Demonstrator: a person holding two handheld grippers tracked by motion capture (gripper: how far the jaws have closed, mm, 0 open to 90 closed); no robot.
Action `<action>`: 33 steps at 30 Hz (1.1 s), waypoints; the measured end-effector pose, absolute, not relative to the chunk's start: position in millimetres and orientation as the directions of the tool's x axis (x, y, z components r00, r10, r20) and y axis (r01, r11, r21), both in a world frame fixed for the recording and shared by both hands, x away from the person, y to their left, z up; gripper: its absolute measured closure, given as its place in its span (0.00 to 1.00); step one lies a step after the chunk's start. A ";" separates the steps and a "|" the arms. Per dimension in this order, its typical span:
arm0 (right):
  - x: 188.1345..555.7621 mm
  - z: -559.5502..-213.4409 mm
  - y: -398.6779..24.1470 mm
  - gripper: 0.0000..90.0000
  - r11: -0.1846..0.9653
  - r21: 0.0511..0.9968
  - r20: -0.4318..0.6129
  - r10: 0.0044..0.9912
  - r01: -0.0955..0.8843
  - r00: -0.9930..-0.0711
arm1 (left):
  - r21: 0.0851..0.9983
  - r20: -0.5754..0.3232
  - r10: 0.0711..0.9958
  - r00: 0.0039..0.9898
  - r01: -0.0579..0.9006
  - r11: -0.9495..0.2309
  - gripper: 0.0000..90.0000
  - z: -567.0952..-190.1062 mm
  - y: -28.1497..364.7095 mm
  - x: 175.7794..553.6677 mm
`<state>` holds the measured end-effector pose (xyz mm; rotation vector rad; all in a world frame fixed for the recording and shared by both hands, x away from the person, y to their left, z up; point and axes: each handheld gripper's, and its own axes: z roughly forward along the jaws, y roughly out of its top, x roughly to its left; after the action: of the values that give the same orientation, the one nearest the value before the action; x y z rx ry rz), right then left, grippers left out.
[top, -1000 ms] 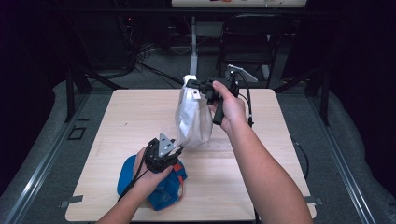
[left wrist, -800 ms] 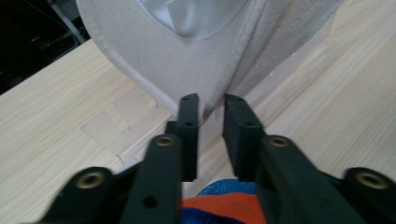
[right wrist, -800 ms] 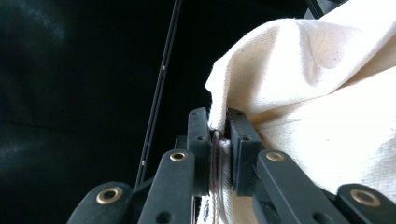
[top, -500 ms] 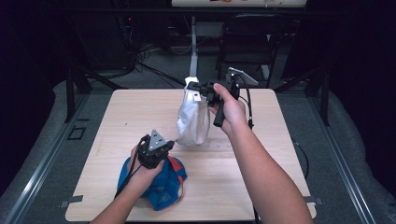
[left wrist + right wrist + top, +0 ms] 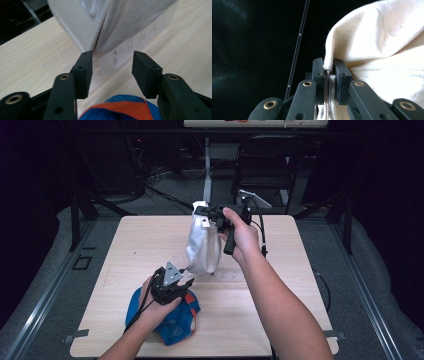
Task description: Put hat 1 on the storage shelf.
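High view is showing the left gripper (image 5: 172, 282) near the front of the table (image 5: 300, 310), resting over a blue and orange cloth (image 5: 172, 322). Its jaws are standing apart and holding nothing. Left gripper view is giving the same reading: the cloth (image 5: 120, 110) is lying just under the jaws, and the lower edge of the white bag (image 5: 117, 27) is hanging directly ahead of them, with a fold of it touching the tip of one jaw.

To the right of it, the right gripper (image 5: 202, 212) is holding the bag (image 5: 202, 247) up by its top edge, so the bag is hanging below the jaws with its bottom near the table. Right gripper view is showing the jaws of this gripper (image 5: 328, 70) closed on the rim of the fabric (image 5: 382, 50).

I am judging that the step in hand is opening the bag so the cloth can go inside. The next move is probably asking the left gripper to go forward a little and close on the free lower fold, or to go down and take the cloth; the right one should keep the rim pinched.

Some parts are hard to make out. The mouth of the bag is hidden behind the right gripper, so I cannot tell how wide it is open. The left hand (image 5: 155, 307) is covering part of the cloth, and a clear flat piece under the bag is too faint to identify.
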<state>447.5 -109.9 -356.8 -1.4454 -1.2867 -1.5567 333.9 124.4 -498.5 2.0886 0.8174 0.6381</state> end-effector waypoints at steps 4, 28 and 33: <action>445.5 -353.4 -104.8 0.90 -0.300 0.233 0.968 0.160 0.925 -0.193 | 0.806 0.173 0.747 0.642 0.344 -0.482 0.57 -497.8 119.7 343.2; 436.3 -333.1 -91.3 0.90 -0.270 0.268 0.961 0.143 0.925 -0.237 | 0.828 0.111 0.700 0.706 0.323 -0.457 0.94 -483.7 134.1 334.8; 439.6 -343.4 -89.5 0.90 -0.271 0.254 0.962 0.166 0.928 -0.215 | 0.825 0.070 0.678 0.732 0.340 -0.451 0.94 -494.0 137.5 332.5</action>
<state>439.6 -89.5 -343.4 -1.4085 -1.3380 -1.5474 332.5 137.5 -494.0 2.0721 0.7686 0.4989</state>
